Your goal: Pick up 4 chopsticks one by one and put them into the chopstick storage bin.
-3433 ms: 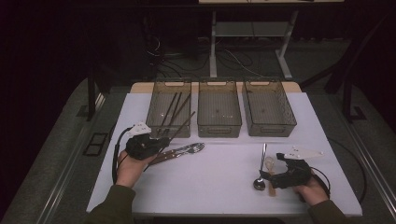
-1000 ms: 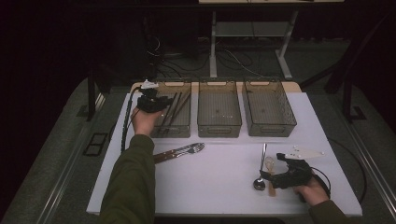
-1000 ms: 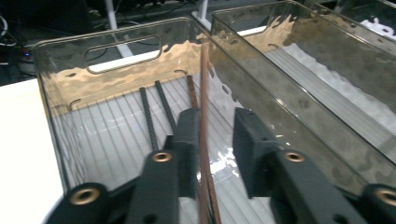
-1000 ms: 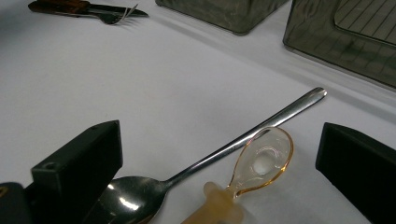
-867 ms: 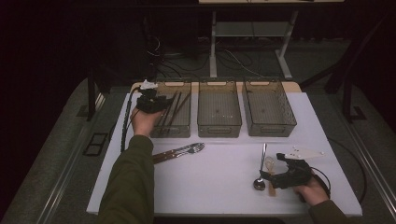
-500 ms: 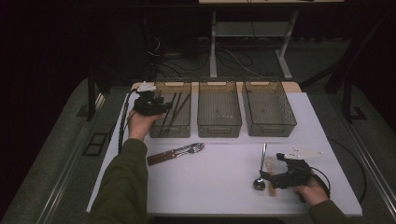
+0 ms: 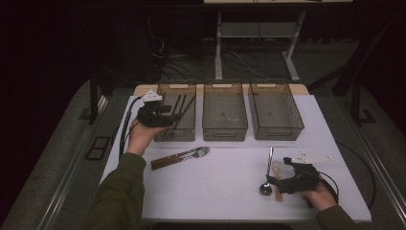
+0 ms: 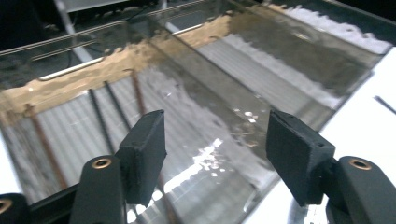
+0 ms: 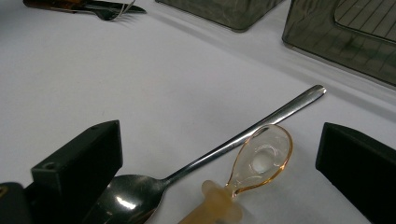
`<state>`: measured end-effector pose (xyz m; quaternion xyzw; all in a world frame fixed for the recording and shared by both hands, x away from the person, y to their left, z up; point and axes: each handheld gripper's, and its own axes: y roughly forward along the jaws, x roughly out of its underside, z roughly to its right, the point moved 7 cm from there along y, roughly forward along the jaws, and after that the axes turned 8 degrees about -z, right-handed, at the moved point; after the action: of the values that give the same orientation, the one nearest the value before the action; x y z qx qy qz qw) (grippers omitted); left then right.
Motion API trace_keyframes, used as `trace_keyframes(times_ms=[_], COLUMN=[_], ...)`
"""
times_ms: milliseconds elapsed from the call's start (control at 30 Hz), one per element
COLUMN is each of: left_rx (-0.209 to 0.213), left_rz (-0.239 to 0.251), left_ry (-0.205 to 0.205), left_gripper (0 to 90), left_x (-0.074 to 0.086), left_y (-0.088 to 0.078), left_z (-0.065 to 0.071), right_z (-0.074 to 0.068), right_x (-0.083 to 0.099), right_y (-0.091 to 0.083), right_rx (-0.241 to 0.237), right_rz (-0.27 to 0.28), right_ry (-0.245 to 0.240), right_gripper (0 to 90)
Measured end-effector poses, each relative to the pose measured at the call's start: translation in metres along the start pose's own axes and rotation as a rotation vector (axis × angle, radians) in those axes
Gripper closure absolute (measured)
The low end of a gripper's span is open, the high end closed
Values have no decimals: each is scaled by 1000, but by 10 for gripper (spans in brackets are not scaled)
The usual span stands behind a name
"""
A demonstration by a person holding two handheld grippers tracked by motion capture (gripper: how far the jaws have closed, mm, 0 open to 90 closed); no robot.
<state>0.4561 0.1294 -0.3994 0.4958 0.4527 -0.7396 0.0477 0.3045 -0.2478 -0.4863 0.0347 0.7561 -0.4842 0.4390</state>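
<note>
The left gripper (image 7: 168, 114) hangs over the near left part of the left bin (image 7: 177, 111), held up in the left hand (image 7: 141, 135). Its jaws have just been opening and now stand spread with nothing between them; the left gripper view looks down past its pads (image 8: 144, 151) into that bin, where the chopsticks (image 8: 114, 105) lie on the ribbed floor. In the high view the chopsticks (image 7: 179, 106) lean from the bin's near part toward its far right corner.

Compared with the frame from about three seconds back, the left hand has gone from the table by the fork up to the bin, and the chopsticks it then carried are now in the bin. Since a second ago the hand has drawn slightly back toward the bin's left near edge, and the jaws are wider.

The fork (image 7: 197, 152) and the knife (image 7: 168, 159) lie together on the white table (image 7: 215, 191), just in front of the left and middle bins, as they did earlier.

The right gripper (image 7: 276, 179) has stayed near the table's right front edge, held low in the right hand (image 7: 320, 195). Its jaws are spread wide and grip nothing. Between them on the table lie a steel spoon (image 9: 219, 149) and an amber plastic spoon (image 9: 250, 175), side by side and touching, neither pressed by a pad. The middle bin (image 7: 225, 112) and the right bin (image 7: 275, 110) are unchanged.
</note>
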Motion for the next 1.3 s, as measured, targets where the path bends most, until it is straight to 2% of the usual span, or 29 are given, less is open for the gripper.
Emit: trace_keyframes(times_ms=[67,367,567,933,1200,1300], left_rx=[20,58,78,89,87,101], left_rz=[0,-16,-11,-9,2,8], left_ry=[13,70,93,101,114,108], left_gripper=[348,289,261,195,150,134], left_x=[2,18,34,63,84,92], left_y=[-2,-9,-15,-27,-31,-33], left_z=[8,42,59,78,86,89], right_z=[0,0,0,0,-1,0], right_x=[0,0,0,0,-1,-1], right_y=[0,0,0,-2,-2,-1], right_rx=[0,-1,0,3,0,4], right_rz=[0,1,1,8,14,7], right_ry=[0,-2,-1,-2,-10,-15], right_gripper=[2,3,2,2,2,2])
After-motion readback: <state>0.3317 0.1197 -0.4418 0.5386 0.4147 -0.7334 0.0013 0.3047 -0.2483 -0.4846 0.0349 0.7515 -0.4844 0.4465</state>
